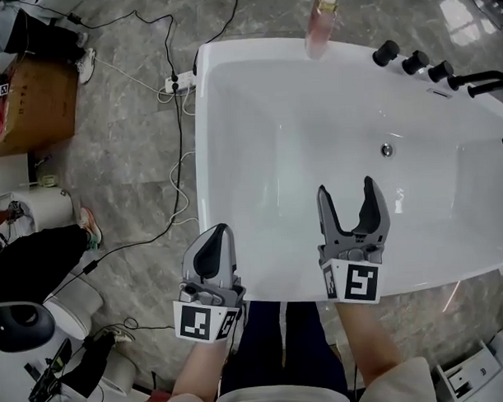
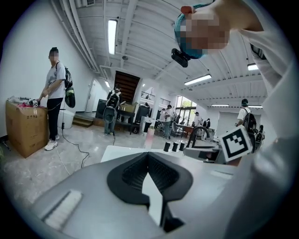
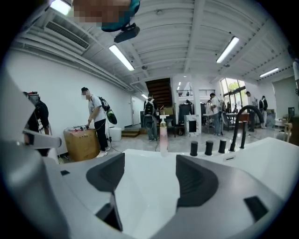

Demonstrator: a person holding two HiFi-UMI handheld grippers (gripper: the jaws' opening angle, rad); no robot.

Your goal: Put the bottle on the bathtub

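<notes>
Knobs near bottle on bathtub

Grey marbled floor, white bathtub standing on it, cardboard box at far left, power strip near the bathtub's corner, cables trailing across

The bottle is cut off by the top edge of the head view, at 12 o'clock, so its top is only partly seen. The black tap is cut off at 3 o'clock. In the left gripper view the bottle is seen too small and blurred.
</notes>
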